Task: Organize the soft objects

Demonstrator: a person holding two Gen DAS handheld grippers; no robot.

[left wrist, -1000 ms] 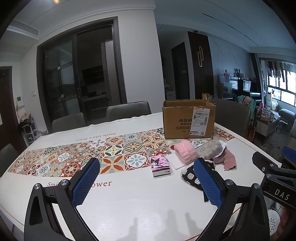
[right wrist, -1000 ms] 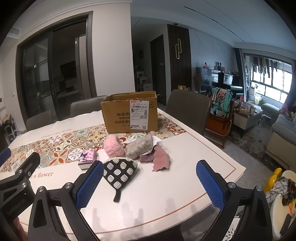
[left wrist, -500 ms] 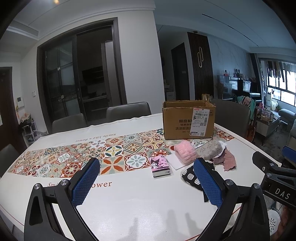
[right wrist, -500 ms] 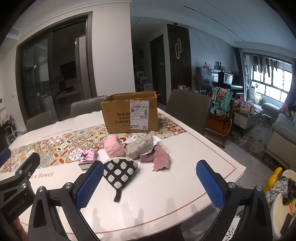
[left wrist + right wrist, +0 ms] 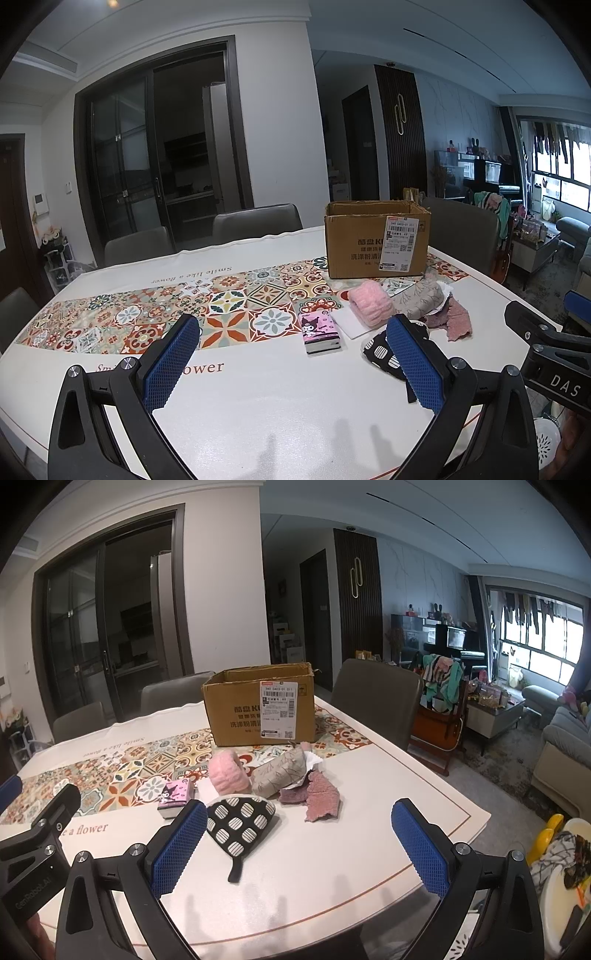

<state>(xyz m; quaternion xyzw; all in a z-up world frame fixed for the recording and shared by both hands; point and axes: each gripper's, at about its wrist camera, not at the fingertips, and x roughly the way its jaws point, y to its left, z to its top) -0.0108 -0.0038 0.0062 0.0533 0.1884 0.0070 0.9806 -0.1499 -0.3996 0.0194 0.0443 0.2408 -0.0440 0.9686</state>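
Both claws hang released above the tabletop (image 5: 369,794): left gripper (image 5: 295,363), right gripper (image 5: 301,843). The soft things cluster near the right edge before the cardboard box (image 5: 260,705): pink fluffy roll (image 5: 227,773), beige pouch (image 5: 279,773), dotted mitt (image 5: 240,821), pink cloth (image 5: 321,801).

Bare table (image 5: 280,413) surface was observed ahead of the left gripper (image 5: 291,354), whose jaws were spread wide with nothing between them. The tissue pack (image 5: 320,330) stood as the nearest obstacle there. The right gripper (image 5: 299,842) was likewise spread, with the polka-dot mitt (image 5: 238,821) lying just before its left finger. The cardboard box (image 5: 260,707) blocked the far side, soft items crowded against its front.
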